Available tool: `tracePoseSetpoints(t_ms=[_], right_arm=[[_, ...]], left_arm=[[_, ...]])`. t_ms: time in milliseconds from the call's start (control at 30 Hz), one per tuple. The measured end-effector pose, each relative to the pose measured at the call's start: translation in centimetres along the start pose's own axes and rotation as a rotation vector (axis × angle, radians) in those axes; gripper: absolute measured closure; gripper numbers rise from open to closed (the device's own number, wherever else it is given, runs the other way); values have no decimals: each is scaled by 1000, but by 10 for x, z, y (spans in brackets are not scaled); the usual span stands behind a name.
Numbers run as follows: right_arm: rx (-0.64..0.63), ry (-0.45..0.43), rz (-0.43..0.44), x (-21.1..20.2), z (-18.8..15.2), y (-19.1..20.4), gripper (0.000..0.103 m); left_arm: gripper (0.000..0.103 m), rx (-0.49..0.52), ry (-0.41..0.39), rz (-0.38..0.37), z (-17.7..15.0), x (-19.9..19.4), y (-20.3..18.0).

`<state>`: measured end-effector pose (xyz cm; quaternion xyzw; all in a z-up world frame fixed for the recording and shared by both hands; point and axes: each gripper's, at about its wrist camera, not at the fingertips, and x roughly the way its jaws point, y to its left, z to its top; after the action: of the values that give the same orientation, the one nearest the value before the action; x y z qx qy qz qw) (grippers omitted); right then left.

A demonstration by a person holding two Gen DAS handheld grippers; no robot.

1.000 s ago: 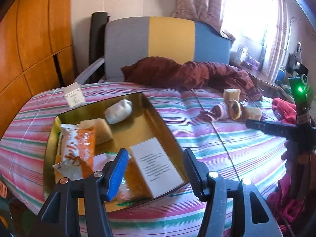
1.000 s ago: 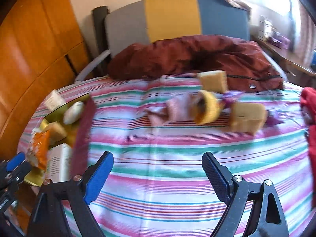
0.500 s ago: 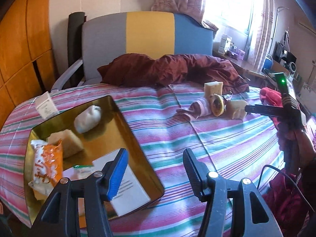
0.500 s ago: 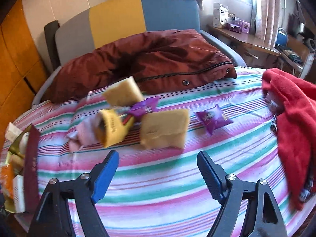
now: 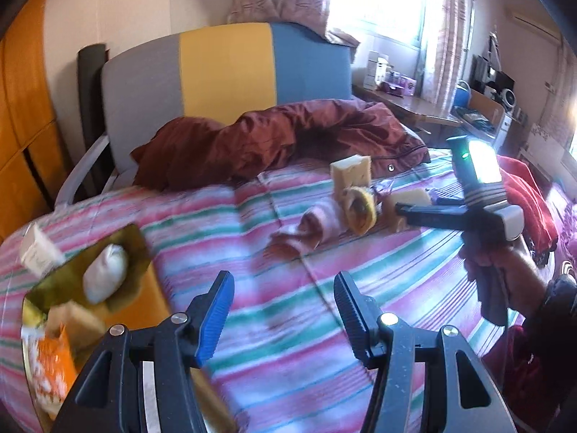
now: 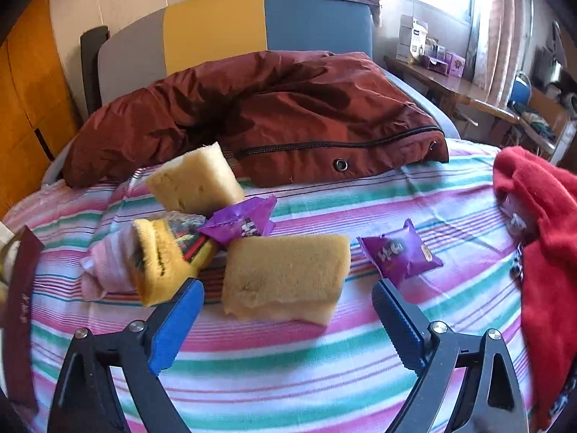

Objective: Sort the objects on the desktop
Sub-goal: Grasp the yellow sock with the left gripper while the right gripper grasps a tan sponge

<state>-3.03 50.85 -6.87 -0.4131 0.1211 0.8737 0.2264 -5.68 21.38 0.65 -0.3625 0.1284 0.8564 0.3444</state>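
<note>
On the striped bedspread lies a yellow sponge (image 6: 285, 274), just beyond my right gripper (image 6: 288, 299), whose jaws are opening wide with nothing between them. Behind it sit a second sponge (image 6: 196, 180), a yellow sock (image 6: 162, 263), a pink sock (image 6: 108, 263) and two purple snack packets (image 6: 241, 222) (image 6: 400, 252). My left gripper (image 5: 283, 299) hovers open and empty over the bed, right of the gold tray (image 5: 140, 249). The tray holds a white pouch (image 5: 106, 276), a sponge piece (image 5: 74, 319) and an orange packet (image 5: 50, 364). The right gripper (image 5: 400, 211) shows from the side beside the pile.
A maroon jacket (image 6: 274, 115) lies across the head of the bed before the grey, yellow and blue headboard (image 5: 223, 68). A red garment (image 6: 541, 252) is heaped at the right edge. A small white box (image 5: 36, 252) sits beyond the tray. A cluttered desk (image 5: 414, 104) stands under the window.
Both grippers swung right across the bed. The tray slid to the left edge of the left view. The right gripper closed in on the near sponge, its jaws narrowing and then widening.
</note>
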Motion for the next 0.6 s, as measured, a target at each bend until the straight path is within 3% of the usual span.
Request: tracePoseSetpoints(t_ms=[100,167,267,600], right_arm=[[-25,16,-25,12,1,1,9],[-39,36,-18,18,1,1,26],[-59,48,-4,21,2,3,34],[7,77,39,12,8,-10,36]], left_arm=[[45,13,-5,-34,15,12,-7],[45,22,-5,-63,23,19,-12],[45,55,2,-112,37,38,-22],[45,264,43,-230,63,98,-70]])
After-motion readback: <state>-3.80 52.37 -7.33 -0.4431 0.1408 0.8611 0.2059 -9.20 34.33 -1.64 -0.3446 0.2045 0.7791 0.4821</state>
